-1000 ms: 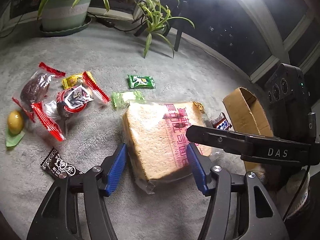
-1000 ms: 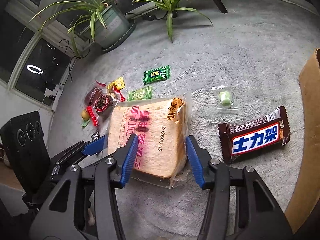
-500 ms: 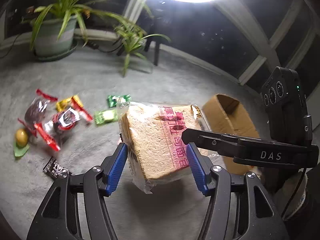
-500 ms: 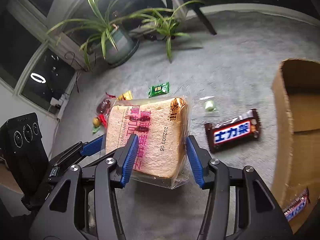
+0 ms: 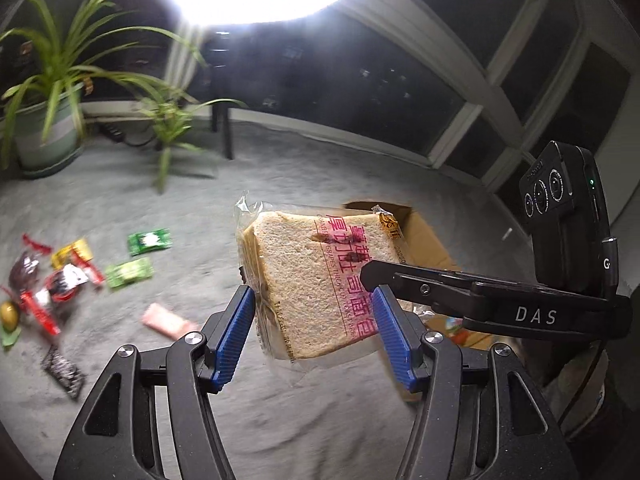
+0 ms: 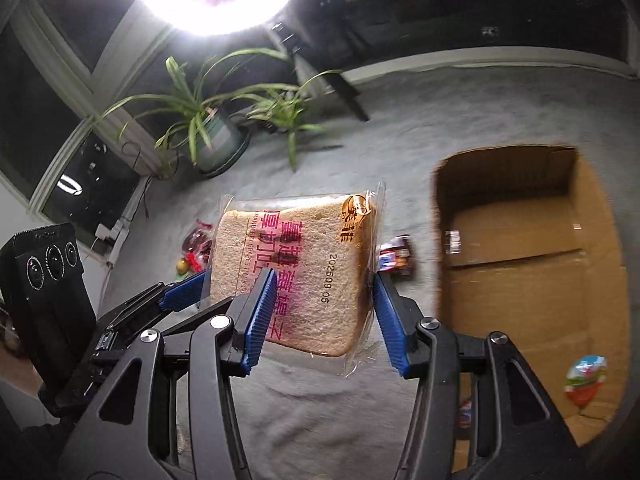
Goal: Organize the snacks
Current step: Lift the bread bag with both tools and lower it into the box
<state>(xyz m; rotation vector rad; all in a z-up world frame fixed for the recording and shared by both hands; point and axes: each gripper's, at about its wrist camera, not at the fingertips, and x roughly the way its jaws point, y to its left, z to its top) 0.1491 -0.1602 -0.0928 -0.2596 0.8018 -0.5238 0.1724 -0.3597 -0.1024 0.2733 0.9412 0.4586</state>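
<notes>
A clear bag of sliced toast with pink lettering (image 5: 316, 280) hangs in the air, held from both sides. My left gripper (image 5: 314, 324) is shut on its edges. My right gripper (image 6: 322, 312) is shut on it too, and its black finger crosses in front of the bag in the left wrist view. The bag shows in the right wrist view (image 6: 304, 276) as well. An open cardboard box (image 6: 532, 280) stands just right of the bag, with a round red, blue and white packet (image 6: 586, 378) inside. The box also shows behind the bag in the left wrist view (image 5: 424, 236).
Several small snacks lie on the grey carpet at left: green packets (image 5: 149, 241), red-wrapped sweets (image 5: 60, 284), a pink packet (image 5: 166, 320), a black packet (image 5: 64, 370). A chocolate bar (image 6: 396, 258) lies beside the box. Potted plants (image 5: 44, 120) and windows stand behind.
Both grippers have lifted the toast bag off the carpet and carried it up and towards the cardboard box. The snacks on the floor now lie further below.
</notes>
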